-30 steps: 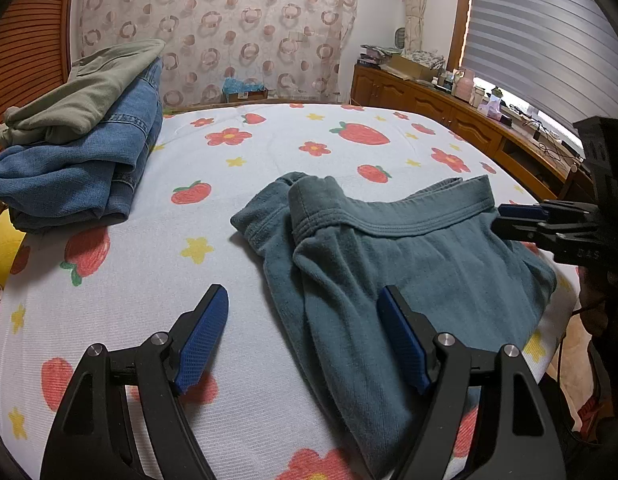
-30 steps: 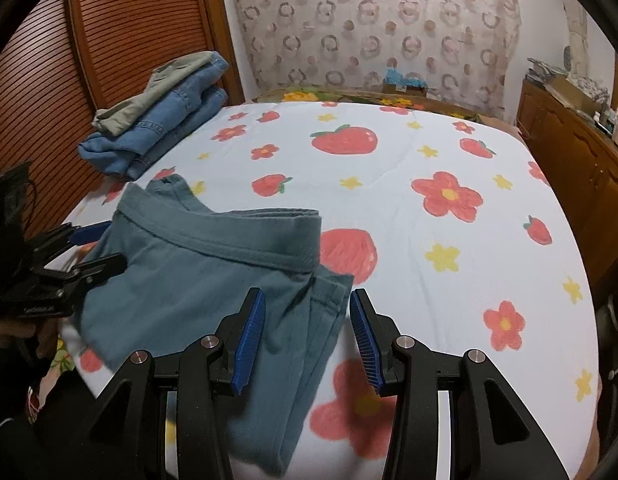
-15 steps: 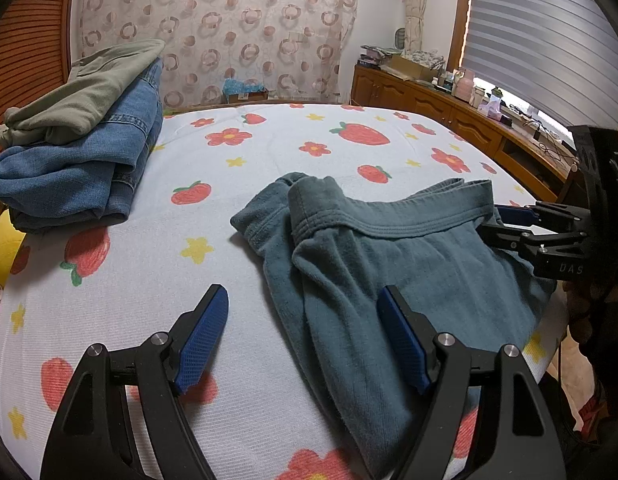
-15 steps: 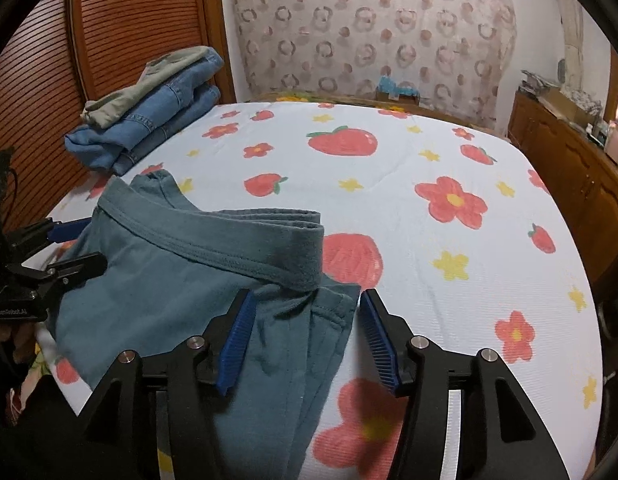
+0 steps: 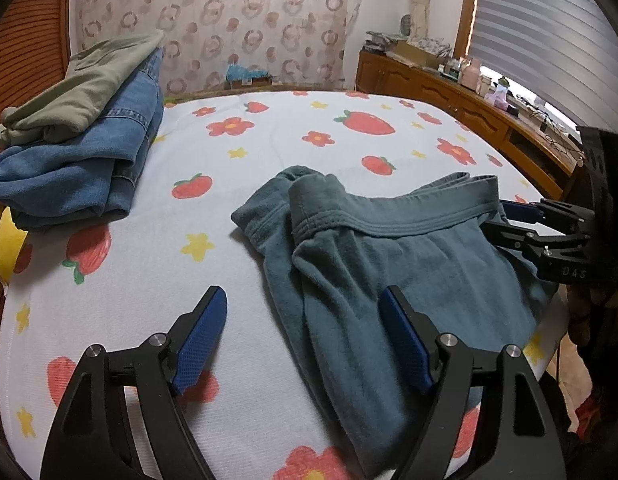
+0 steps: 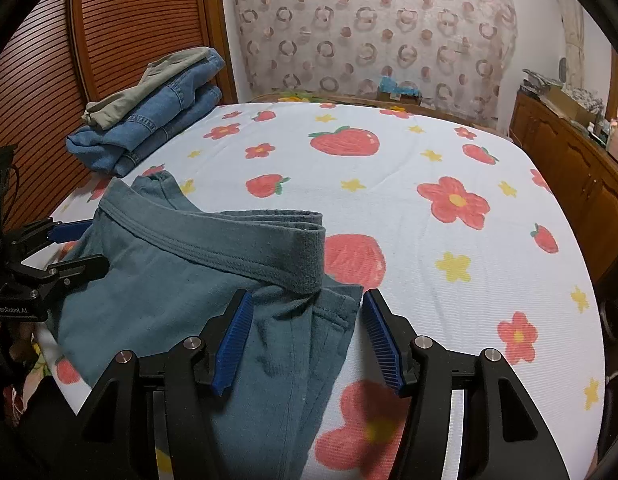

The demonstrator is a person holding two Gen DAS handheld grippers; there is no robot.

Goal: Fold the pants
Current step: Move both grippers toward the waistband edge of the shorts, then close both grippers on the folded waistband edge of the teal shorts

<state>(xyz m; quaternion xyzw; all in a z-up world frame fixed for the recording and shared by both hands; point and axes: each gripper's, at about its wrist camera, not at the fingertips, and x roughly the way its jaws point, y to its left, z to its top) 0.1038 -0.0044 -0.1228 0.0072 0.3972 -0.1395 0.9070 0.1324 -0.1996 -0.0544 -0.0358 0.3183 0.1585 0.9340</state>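
Observation:
Teal-grey pants (image 5: 389,264) lie crumpled on the bed's near edge, waistband (image 5: 393,216) toward the far side; they also show in the right wrist view (image 6: 181,280). My left gripper (image 5: 303,336) is open and empty, its jaws straddling the pants' left side just above the cloth. It shows from the side in the right wrist view (image 6: 75,246). My right gripper (image 6: 305,340) is open and empty, its jaws over the pants' right edge below the waistband end. It shows in the left wrist view (image 5: 505,216) at the waistband's right end.
The bed (image 6: 409,168) has a white sheet with strawberries and flowers. A stack of folded jeans and olive pants (image 5: 77,140) lies at the far left, also in the right wrist view (image 6: 149,120). A wooden sideboard (image 5: 469,108) runs along the right. Slatted wooden doors (image 6: 109,40) stand left.
My right gripper has moved forward and down toward the waistband's right end and opened a little wider. My left gripper has stayed still and open. The pants have not moved.

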